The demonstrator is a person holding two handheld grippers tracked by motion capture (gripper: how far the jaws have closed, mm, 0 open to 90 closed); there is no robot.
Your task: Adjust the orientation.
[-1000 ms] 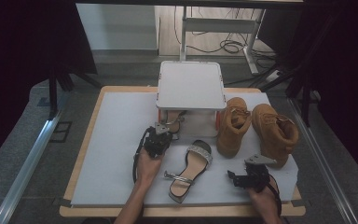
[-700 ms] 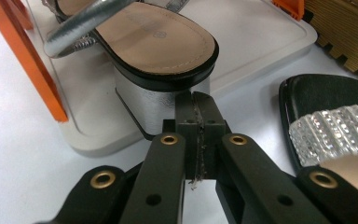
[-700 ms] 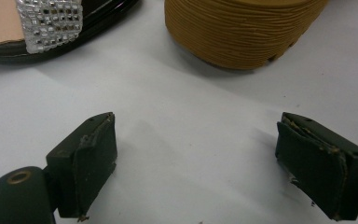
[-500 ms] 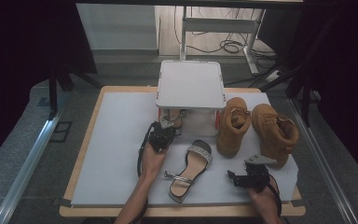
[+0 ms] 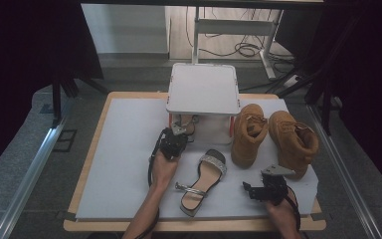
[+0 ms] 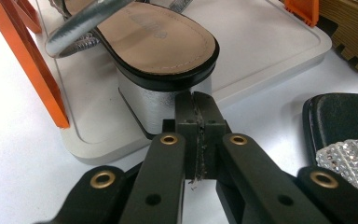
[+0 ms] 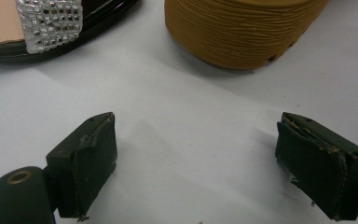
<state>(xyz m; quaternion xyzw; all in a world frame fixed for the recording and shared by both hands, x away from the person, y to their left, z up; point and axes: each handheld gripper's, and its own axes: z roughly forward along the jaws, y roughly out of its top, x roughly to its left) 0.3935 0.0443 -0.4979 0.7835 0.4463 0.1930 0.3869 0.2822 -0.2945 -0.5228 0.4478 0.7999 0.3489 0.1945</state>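
Sandal is sitting under the rack; left hand-held gripper, clenched empty, is nudging its heel inward; right hand-held gripper is resting released.

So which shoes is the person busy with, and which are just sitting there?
In the job:
- left claw, shut, pushing the silver-heeled sandal
- white shoe rack holding it
- matching sandal on the table

Lying about:
- two tan boots
- right claw, open
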